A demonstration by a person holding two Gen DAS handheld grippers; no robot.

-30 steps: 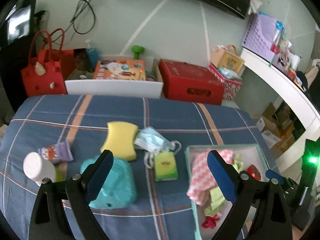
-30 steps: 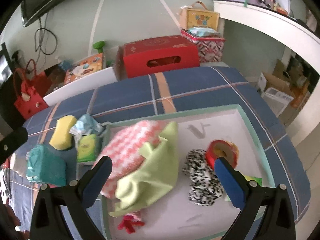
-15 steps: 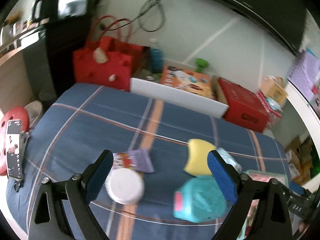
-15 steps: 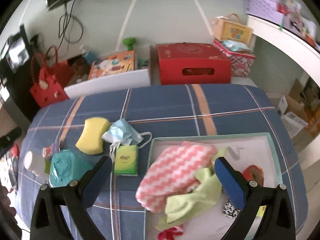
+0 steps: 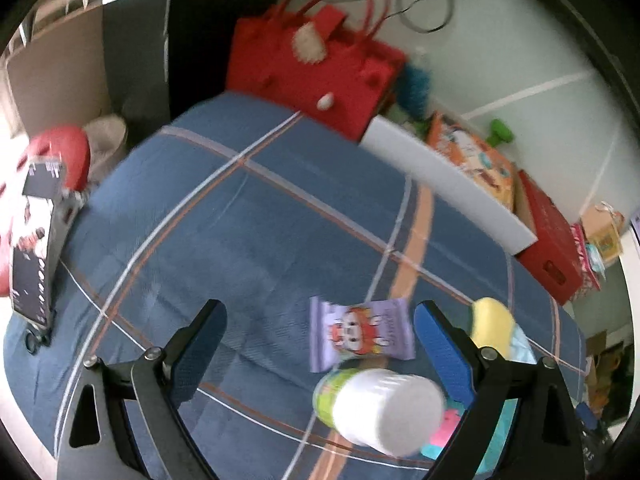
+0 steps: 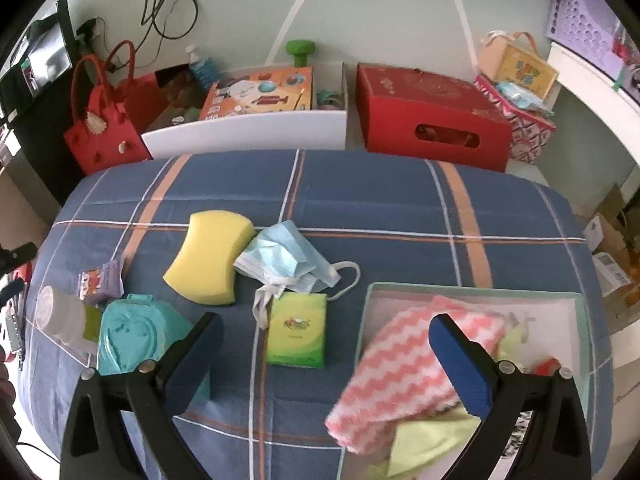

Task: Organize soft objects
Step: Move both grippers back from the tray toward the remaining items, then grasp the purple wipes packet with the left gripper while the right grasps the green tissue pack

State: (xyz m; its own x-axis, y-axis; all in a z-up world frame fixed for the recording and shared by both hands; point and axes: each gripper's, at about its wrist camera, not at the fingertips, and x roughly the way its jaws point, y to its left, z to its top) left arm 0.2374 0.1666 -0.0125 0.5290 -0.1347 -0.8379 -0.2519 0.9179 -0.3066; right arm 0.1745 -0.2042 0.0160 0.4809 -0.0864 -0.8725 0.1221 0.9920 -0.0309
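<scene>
1. Two views differ: only the right wrist camera shows the pale green-rimmed tray [image 6: 582, 308] holding the pink-and-white zigzag cloth [image 6: 416, 368] and the light green cloth [image 6: 432, 440], under the right gripper [image 6: 328, 354]'s right finger.
2. The left view, blurred, shows a purple cartoon-printed packet [image 5: 360, 334] between the left gripper [image 5: 318, 336]'s fingers, with a white-capped bottle [image 5: 380, 408] lying nearer.
3. Ahead of the right gripper lie a green tissue pack [image 6: 297, 330], a blue face mask [image 6: 286, 260] and a yellow sponge [image 6: 208, 256]; a teal pouch [image 6: 136, 336] sits by its left finger.
4. Both grippers hover spread wide over the blue plaid cover [image 6: 360, 192], holding nothing.
</scene>
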